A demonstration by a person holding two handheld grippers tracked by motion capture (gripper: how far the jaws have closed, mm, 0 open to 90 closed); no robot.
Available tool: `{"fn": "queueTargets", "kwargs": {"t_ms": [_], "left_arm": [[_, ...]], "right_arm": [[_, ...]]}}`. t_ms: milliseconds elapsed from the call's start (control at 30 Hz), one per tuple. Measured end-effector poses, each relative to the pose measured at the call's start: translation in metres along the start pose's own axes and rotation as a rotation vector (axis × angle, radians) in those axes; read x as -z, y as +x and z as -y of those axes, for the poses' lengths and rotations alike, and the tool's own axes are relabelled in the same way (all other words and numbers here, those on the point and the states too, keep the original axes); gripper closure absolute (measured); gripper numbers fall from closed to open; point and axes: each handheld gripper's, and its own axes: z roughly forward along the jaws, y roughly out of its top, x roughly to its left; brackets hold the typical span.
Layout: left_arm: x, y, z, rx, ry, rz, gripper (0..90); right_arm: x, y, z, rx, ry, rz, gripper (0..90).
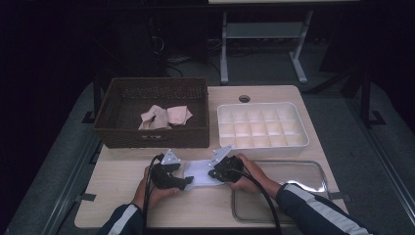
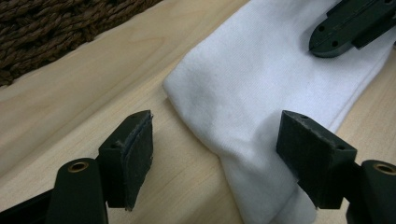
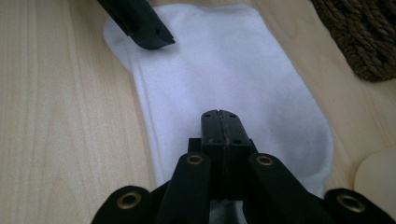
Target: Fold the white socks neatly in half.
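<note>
Both forearms come in low over the near edge of the counter (image 1: pixel 274 93), sleeves dark with a pale stripe, and the hands sit close together, each tilted inward toward the other. The left gripper (image 2: pixel 219 154) lies nearly level with its jaws released, one pad over bare wood and the other over the edge of the white sock (image 2: pixel 261 79), neither pressing on it. The right gripper (image 3: pixel 220 122) is clenched, its two jaws pressed flat together with their tips down on the sock; whether cloth is pinched between them cannot be told.

The sock lies flat on the counter between the hands, just in front of the wicker basket (image 1: pixel 151 137). It is plain white, smooth, with a rounded end and a folded edge.
</note>
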Motion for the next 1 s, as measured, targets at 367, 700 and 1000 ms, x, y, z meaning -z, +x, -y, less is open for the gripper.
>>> {"fn": "queueTargets", "kwargs": {"t_ms": [367,700,1000], "left_arm": [[0.0,-0.001,-0.004,-0.009,0.02,0.006,35.0],[0.001,0.004,-0.005,0.066,0.02,0.118,72.2],[0.018,0.007,-0.009,0.128,-0.133,0.264,80.2]], "right_arm": [[-0.002,0.0,-0.004,0.001,-0.006,0.016,86.1],[-0.004,0.0,-0.004,-0.007,0.003,0.022,86.3],[-0.005,-0.001,-0.004,-0.009,0.002,0.017,86.1]]}}
